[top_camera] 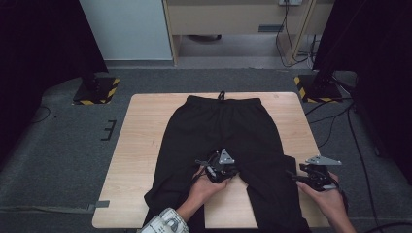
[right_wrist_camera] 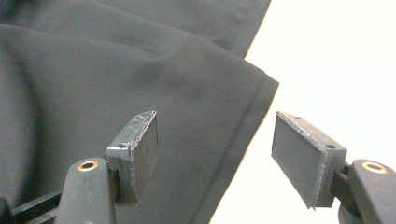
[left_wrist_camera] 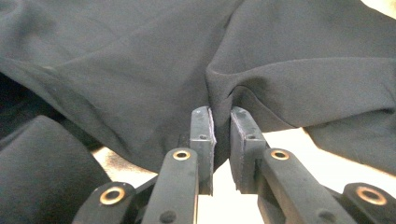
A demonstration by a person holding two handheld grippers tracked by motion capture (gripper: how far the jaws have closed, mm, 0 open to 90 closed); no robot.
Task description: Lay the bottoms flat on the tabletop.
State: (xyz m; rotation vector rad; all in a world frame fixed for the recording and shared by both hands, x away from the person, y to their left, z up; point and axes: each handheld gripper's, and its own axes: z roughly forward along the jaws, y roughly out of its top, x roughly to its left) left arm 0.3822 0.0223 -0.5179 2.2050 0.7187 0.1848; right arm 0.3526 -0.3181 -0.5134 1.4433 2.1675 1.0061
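Observation:
Black trousers (top_camera: pixel 218 128) lie flat on the wooden table (top_camera: pixel 141 145), waistband at the far side, legs running toward me. My left gripper (top_camera: pixel 219 171) sits at the crotch between the two legs, and its jaws are shut on a pinched fold of the black cloth (left_wrist_camera: pixel 222 100). At the outer edge of the right leg my right gripper (top_camera: pixel 305 170) is held open. In the right gripper view the right gripper (right_wrist_camera: pixel 215 154) straddles the seam edge of the trousers (right_wrist_camera: pixel 140 79), with one jaw above the cloth and the other above bare table.
Grey carpet surrounds the table. Two stands with yellow-black striped bases (top_camera: pixel 97 90) (top_camera: pixel 318 87) are at the far corners, and cables (top_camera: pixel 340 116) trail on the right. A wooden cabinet (top_camera: pixel 233 19) stands behind.

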